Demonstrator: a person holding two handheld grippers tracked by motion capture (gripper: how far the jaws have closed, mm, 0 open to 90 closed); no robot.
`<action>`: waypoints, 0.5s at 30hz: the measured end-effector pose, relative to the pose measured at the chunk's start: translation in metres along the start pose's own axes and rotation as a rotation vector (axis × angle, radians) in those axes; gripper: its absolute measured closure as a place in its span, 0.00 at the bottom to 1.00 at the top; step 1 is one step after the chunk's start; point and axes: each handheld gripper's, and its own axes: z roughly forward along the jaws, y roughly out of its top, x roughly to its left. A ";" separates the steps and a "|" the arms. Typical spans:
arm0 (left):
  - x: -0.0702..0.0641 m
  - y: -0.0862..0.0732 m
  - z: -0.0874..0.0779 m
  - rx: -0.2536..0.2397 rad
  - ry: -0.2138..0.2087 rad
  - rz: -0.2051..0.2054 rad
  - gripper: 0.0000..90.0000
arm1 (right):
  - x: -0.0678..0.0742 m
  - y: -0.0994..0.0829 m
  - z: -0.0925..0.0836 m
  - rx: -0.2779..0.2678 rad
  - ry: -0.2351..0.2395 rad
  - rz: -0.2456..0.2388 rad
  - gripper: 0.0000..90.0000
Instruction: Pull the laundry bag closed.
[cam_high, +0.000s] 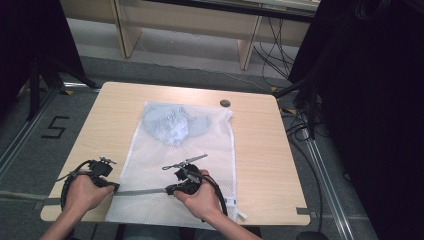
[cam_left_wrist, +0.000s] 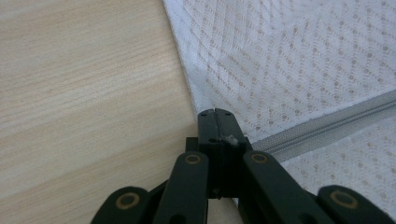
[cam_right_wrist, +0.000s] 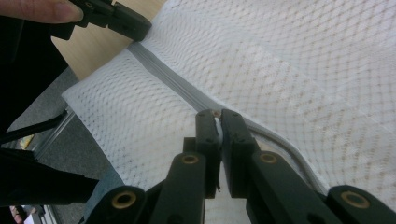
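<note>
We cannot identify the bluish garment (cam_high: 172, 122) inside the mesh bag (cam_high: 200, 150); the bag's near edge runs off the frame's bottom.

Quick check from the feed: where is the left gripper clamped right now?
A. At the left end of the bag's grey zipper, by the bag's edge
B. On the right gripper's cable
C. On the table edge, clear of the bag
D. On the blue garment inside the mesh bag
A: the left gripper is shut at the left end of the grey zipper, at the mesh bag edge.
</note>
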 end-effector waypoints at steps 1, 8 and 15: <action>-0.001 0.000 0.000 -0.004 0.005 -0.006 1.00 | -0.001 0.000 -0.002 0.002 0.003 -0.002 0.97; 0.000 0.000 0.000 0.000 0.002 -0.001 1.00 | -0.003 -0.002 -0.003 -0.003 0.005 -0.003 0.97; 0.000 0.000 0.000 -0.001 0.000 -0.004 1.00 | -0.005 -0.002 -0.005 -0.001 -0.004 0.009 0.97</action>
